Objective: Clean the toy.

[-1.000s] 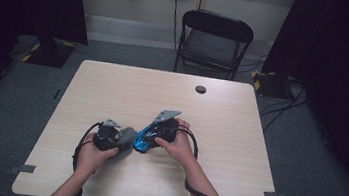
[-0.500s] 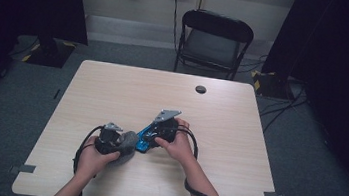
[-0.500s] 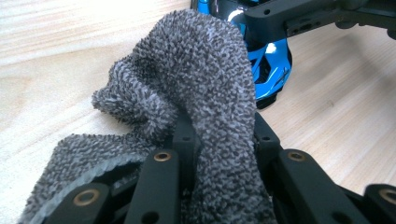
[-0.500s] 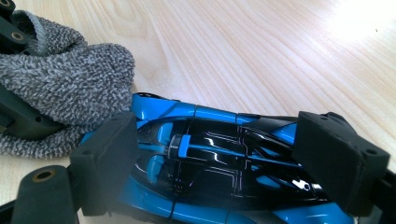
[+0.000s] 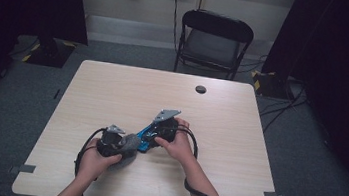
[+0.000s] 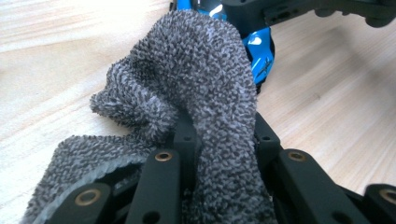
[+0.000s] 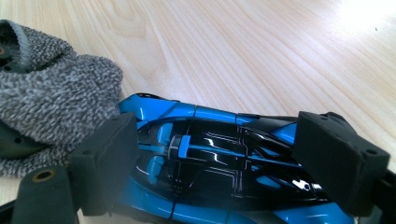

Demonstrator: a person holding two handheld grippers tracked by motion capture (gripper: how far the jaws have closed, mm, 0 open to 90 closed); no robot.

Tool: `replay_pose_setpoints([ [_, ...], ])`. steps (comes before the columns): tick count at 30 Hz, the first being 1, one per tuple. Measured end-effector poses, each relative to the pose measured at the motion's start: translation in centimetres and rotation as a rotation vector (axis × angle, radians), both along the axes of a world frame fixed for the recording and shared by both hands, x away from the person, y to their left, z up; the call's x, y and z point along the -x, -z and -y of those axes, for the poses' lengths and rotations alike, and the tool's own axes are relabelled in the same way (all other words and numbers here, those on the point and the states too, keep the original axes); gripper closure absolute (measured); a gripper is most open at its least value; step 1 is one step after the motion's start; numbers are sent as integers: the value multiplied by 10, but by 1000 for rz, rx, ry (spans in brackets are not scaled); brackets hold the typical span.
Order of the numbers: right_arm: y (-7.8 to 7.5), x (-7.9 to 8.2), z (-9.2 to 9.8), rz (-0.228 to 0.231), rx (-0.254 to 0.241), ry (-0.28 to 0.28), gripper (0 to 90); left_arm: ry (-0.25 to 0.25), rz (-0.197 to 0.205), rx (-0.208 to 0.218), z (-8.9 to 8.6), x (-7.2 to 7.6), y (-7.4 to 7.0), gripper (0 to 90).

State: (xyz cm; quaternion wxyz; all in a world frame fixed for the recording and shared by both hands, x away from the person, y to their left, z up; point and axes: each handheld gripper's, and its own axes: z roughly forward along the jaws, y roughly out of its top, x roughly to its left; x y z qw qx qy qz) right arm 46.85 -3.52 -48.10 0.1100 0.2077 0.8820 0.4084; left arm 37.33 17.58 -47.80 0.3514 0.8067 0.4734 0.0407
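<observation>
Gripping a grey cloth (image 6: 205, 93), left hand-held gripper (image 5: 119, 144), right (image 5: 155, 135) clamps blue toy car (image 7: 215, 168) (pale wooden table (image 5: 113, 90)).

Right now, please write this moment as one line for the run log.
left gripper: shut on grey cloth | right gripper: shut on blue toy car | cloth touches car's end | table: wooden

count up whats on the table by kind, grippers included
hand-held gripper: 2, left and right
grey cloth: 1, clamped in the left hand-held gripper
blue and black toy car: 1, between the right hand-held gripper's jaws
small dark round thing near the table's far edge: 1
total: 5
</observation>
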Motion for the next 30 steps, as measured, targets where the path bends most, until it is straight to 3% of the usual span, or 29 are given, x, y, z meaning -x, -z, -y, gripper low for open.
replay_pose_setpoints([
  [17, 1, 0, 1, 3, -6, 7, 141, 78, -31, 31, 22, 5, 1, 706],
  [30, 1, 0, 2, 6, -9, 7, 141, 89, -31, 31, 30, 3, 1, 707],
])
